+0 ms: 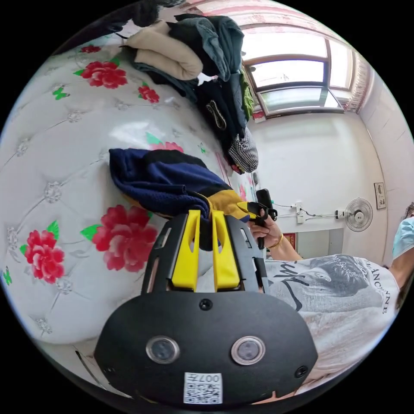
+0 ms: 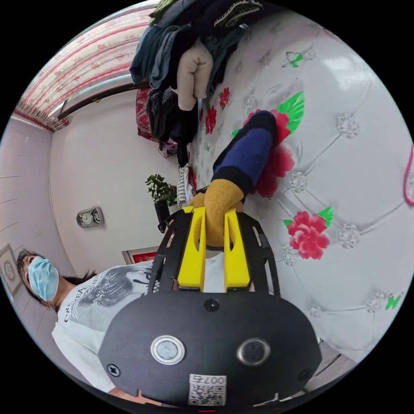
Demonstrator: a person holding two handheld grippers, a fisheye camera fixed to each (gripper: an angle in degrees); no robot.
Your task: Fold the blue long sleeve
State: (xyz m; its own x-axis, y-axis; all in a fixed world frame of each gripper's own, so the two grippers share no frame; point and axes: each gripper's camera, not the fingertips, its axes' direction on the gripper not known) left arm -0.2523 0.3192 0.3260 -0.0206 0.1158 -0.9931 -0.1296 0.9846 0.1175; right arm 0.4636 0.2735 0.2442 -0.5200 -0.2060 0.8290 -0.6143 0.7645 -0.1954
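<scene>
Left gripper view puts my left gripper (image 1: 206,213) at the middle of the picture, its yellow jaws close together and pinching a dark fold of the blue long sleeve (image 1: 161,179). From that pinch the garment runs out in a bunched heap of navy and black cloth with a mustard-yellow part near the jaws, lying on the white quilted bed cover (image 1: 64,172) printed with red flowers. Beyond the mustard part I see a hand (image 1: 268,230) gripping the right gripper's black handle, close to the garment; a bracelet sits on the wrist. A pile of clothes (image 1: 202,60) lies further along the bed, well apart from the garment, below a window (image 1: 293,82). A wall fan (image 1: 359,214) hangs on the white wall beyond the person's printed white T-shirt (image 1: 340,293).

Right gripper view shows my right gripper (image 2: 214,226) with its jaws pinching the mustard-yellow cuff, cloth pressed between them. The sleeve (image 2: 246,155) stretches away from the jaws, mustard, then black, then navy, then black again, reaching down to the bed cover (image 2: 353,181) on a red flower. The clothes pile (image 2: 185,56) lies at the bed's far end. A potted plant (image 2: 160,192) and a small clock (image 2: 88,217) stand against the wall.
</scene>
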